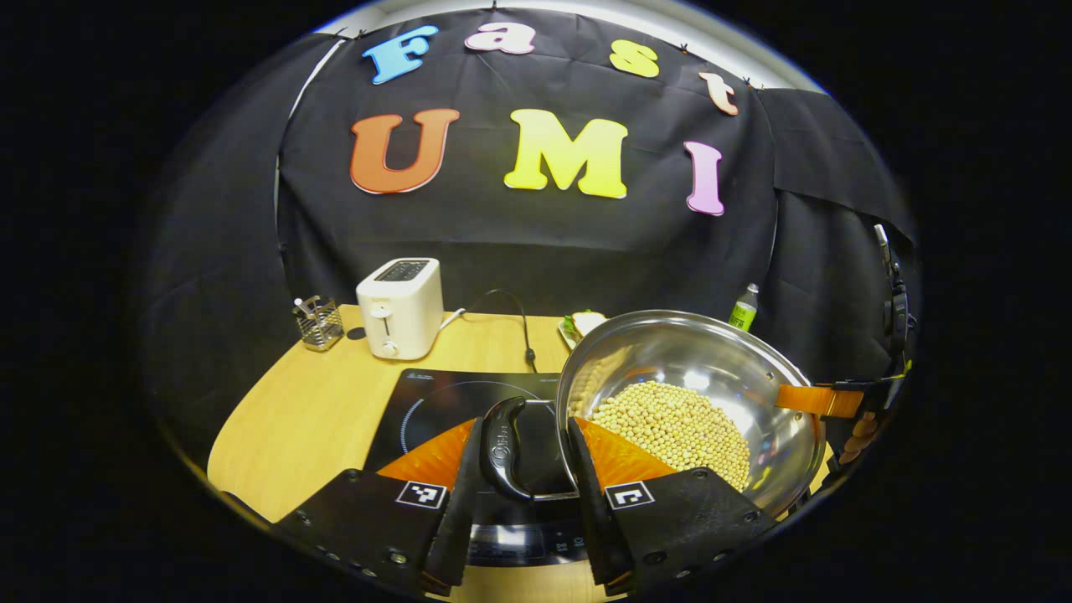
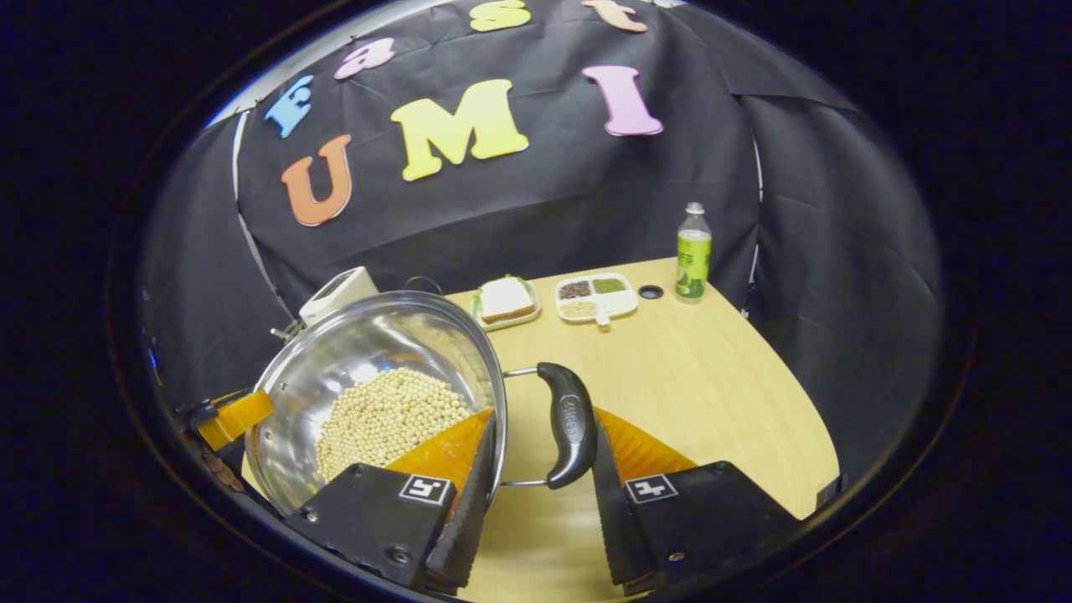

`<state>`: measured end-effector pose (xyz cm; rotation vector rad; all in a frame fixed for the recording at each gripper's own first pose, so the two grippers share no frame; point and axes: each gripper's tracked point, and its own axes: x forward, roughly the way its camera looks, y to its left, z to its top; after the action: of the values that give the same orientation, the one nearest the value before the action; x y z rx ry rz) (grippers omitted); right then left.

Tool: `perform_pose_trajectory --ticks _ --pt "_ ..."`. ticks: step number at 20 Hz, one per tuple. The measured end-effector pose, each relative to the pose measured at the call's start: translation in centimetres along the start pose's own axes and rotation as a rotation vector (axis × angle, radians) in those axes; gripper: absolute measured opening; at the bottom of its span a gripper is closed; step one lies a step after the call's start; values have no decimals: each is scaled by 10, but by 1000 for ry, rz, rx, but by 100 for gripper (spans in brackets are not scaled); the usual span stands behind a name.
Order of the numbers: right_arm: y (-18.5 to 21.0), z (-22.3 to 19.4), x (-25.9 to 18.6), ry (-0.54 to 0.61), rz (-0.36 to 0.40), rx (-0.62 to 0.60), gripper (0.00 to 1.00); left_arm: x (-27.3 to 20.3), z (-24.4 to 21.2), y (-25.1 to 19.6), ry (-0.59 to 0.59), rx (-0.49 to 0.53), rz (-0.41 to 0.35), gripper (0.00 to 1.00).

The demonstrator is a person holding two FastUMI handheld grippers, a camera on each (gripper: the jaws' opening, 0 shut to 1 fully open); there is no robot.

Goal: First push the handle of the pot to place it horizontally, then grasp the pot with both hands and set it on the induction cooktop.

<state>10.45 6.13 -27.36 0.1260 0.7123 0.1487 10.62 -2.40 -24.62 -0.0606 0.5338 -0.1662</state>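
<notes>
- the shiny round steel pot [image 1: 695, 394], part-filled with pale yellow beans [image 1: 678, 427], hangs between the two grippers, and its side handles lie horizontal, so the step in hand looks like the two-handed carry to the cooktop.
- the left gripper [image 1: 523, 452] brackets the pot's dark curved left handle [image 1: 505, 448]; the fingers sit close on either side of it, apparently pressing, though contact on the far finger is hard to confirm.
- the right gripper [image 2: 540, 456] straddles the dark curved right handle [image 2: 569, 423]; the right-hand finger touches the grip, while the left-hand finger lies against the pot's rim, with a gap of table showing between it and the grip, so i cannot tell whether it truly clamps.
- the flat black glass induction cooktop [image 1: 452, 394] lies under and just ahead of the left fingers, on the light wooden table [image 1: 310, 410].
- to do it well: keep both handles level so the beans stay put, move both hands together, centre the pot over the cooktop's ring, lower gently, and let go only once it rests flat.
</notes>
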Motion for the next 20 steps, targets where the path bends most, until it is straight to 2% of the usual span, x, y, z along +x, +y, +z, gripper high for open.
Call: perform_pose_trajectory --ticks 5,10,20 --pt "61 21 6 -8 46 -22 62 -9 29 53 -54 -21 57 54" --pt "107 38 28 -8 55 -52 61 3 46 95 -69 -51 86 54" --pt "146 25 114 64 76 -74 62 64 19 147 3 -86 133 54"
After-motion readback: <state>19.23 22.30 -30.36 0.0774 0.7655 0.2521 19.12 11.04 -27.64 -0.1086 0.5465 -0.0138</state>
